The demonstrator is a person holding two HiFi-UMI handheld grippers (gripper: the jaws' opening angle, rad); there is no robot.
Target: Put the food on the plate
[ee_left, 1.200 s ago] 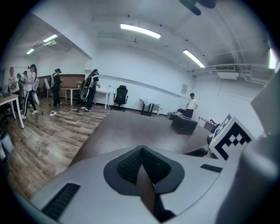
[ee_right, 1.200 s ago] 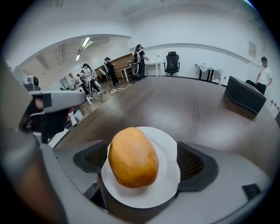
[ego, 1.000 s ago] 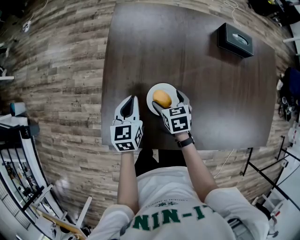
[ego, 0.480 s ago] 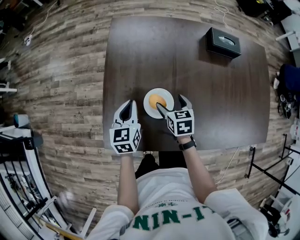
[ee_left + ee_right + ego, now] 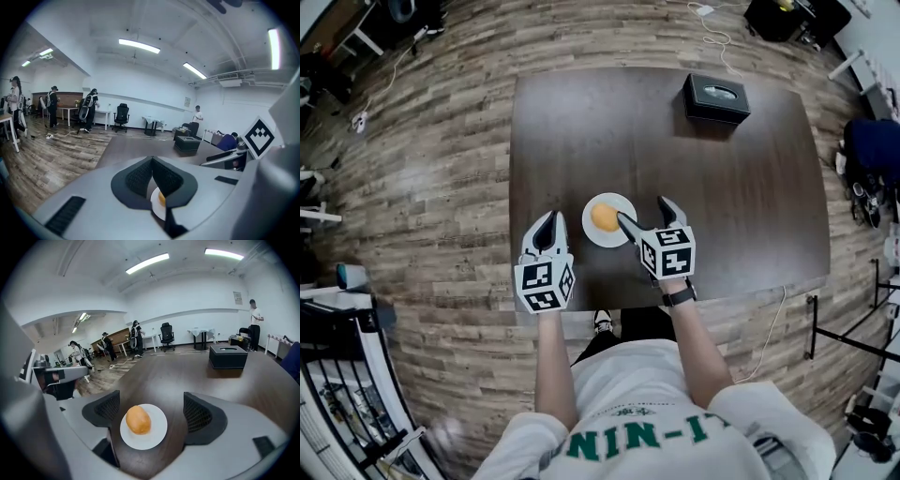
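An orange bun lies on a small white plate near the front of the dark table. My right gripper hovers just right of the plate and near it, its left finger by the rim. Its jaws stand wide and are closing, with nothing gripped. The right gripper view shows the bun and plate on the table ahead of the right gripper. My left gripper is shut and empty, left of the plate. Below the closed left gripper a sliver of plate shows.
A black tissue box stands at the table's far right. Wood floor surrounds the table. Behind it, the gripper views show several people, office chairs and desks.
My right gripper has drawn back from around the bun toward me and to the right, leaving the bun on the plate. The left gripper has hardly moved.
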